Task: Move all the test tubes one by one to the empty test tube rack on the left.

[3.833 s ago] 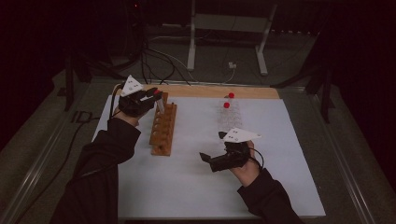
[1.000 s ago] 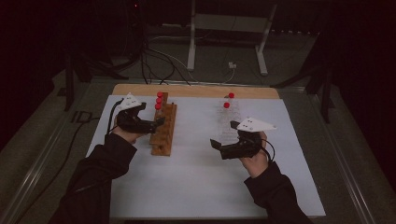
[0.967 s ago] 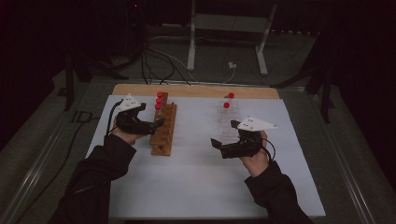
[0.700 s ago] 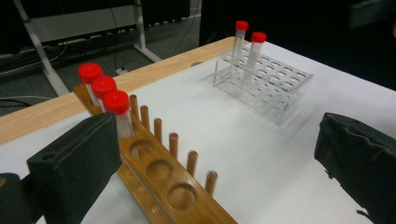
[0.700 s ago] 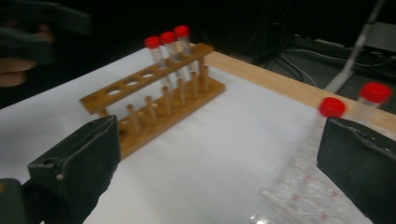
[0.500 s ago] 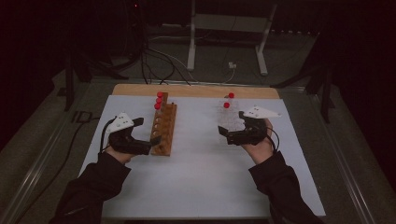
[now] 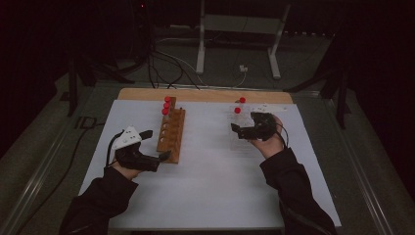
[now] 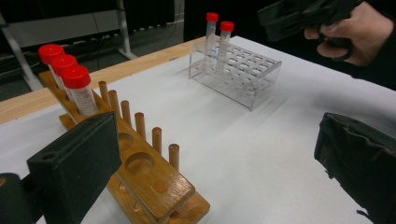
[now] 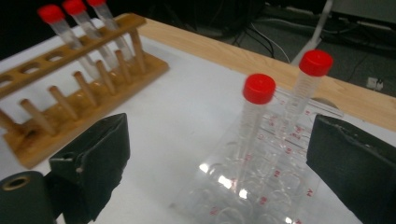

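A: Tubes ahead — your right gripper (image 7: 238, 131) hangs level at the clear rack (image 9: 261, 186), jaws wide but just been closing a little, nothing between them yet. Centre them on the nearer red-capped tube (image 9: 254, 121), below the cap.

B: And your left gripper (image 7: 155, 157)?

A: Low by the near end of the wooden rack (image 8: 140, 163), jaws wide open and empty, pointing across the desk (image 7: 210, 186). Three capped tubes (image 8: 74, 86) wait at that rack's far end.
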A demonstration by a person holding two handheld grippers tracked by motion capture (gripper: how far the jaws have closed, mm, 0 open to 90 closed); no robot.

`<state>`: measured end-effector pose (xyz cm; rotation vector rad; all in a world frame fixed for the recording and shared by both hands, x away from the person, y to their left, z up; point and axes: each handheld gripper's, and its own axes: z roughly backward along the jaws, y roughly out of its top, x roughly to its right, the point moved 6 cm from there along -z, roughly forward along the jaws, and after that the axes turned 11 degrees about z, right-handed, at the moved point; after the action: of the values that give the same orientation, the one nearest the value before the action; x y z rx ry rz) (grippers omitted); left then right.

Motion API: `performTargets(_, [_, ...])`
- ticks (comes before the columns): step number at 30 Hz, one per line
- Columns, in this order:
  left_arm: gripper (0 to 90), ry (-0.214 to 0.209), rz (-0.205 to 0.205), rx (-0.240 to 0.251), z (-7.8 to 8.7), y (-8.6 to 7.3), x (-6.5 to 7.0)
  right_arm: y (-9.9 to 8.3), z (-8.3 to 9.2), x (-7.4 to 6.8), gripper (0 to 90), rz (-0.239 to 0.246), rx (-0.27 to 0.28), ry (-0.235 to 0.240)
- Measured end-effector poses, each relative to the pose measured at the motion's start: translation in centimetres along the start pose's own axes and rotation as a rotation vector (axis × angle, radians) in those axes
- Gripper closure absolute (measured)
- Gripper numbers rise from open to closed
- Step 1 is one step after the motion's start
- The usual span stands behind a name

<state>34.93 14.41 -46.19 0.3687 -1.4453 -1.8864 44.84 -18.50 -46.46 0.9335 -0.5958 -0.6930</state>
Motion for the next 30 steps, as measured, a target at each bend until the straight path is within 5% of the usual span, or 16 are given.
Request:
performTargets(14, [1.2,0.001,-0.005,-0.005,0.0,-0.1,-0.1,-1.1,-3.0,2.0,43.8,0.031,-0.06,-0.018])
performTargets(30, [1.2,0.002,-0.005,-0.01,0.0,-0.3,-0.1,-1.6,-5.3,2.7,65.1,0.011,-0.107,-0.008])
